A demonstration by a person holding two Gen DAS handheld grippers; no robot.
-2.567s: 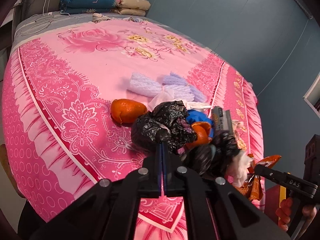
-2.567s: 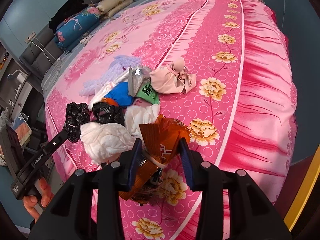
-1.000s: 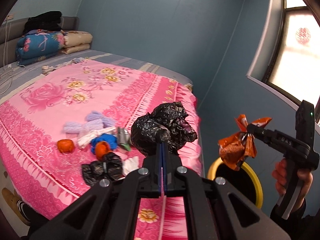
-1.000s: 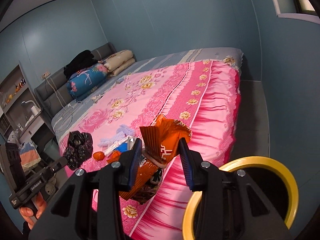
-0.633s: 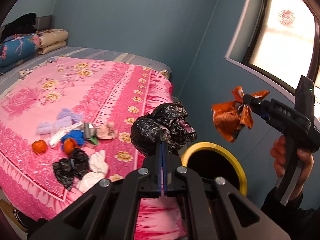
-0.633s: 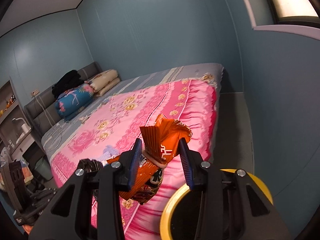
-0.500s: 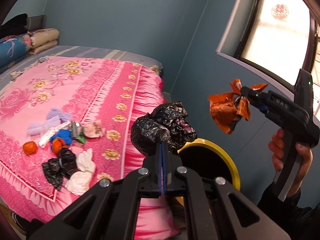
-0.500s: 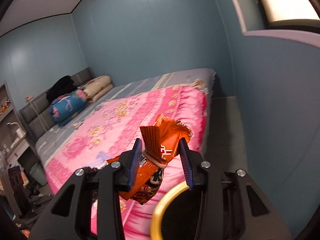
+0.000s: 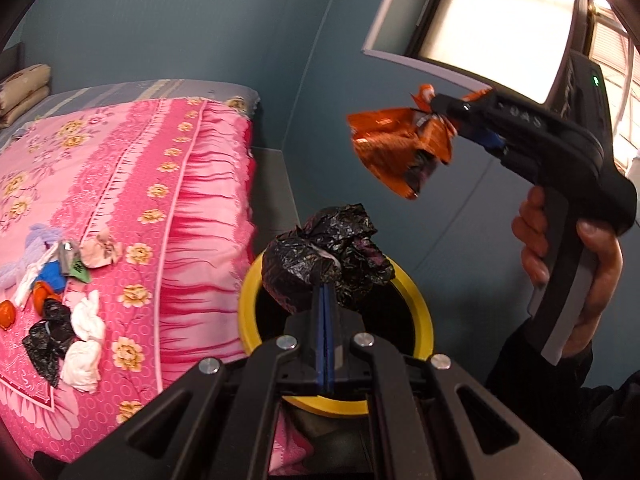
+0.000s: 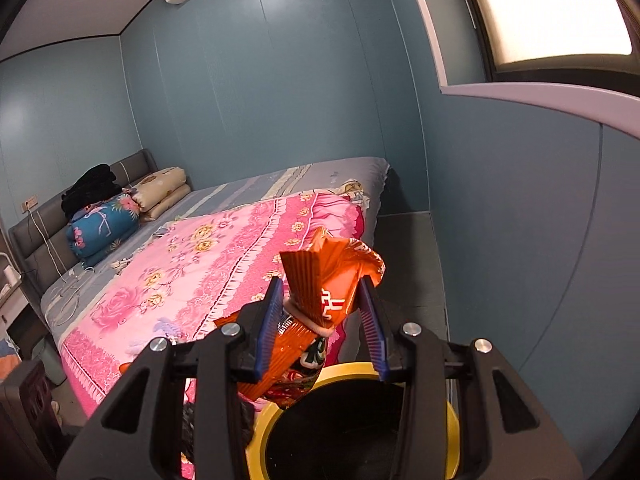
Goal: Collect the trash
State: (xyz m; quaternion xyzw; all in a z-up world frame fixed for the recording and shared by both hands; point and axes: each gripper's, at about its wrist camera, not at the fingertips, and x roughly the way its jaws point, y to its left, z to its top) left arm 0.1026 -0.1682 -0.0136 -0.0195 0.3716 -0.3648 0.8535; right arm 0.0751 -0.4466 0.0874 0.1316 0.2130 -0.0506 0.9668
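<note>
My left gripper (image 9: 325, 292) is shut on a crumpled black plastic bag (image 9: 326, 258) and holds it over the yellow-rimmed bin (image 9: 420, 320). My right gripper (image 10: 322, 312) is shut on an orange snack wrapper (image 10: 320, 312) tied with a band, held above the bin's rim (image 10: 348, 370). In the left wrist view the right gripper (image 9: 444, 114) holds the wrapper (image 9: 400, 148) up and to the right of the bin. More trash lies on the pink bed (image 9: 120, 184): white wads (image 9: 82, 348), black bags (image 9: 48, 332), an orange piece (image 9: 7, 314).
The bin stands on the floor between the bed's foot and the blue wall (image 9: 380, 216). A window (image 9: 500, 24) is above on the right. Folded bedding (image 10: 104, 222) lies at the headboard.
Both grippers swung away from the bed's trash pile to the bin. The black bag is now over the bin's mouth; the wrapper is above its rim.
</note>
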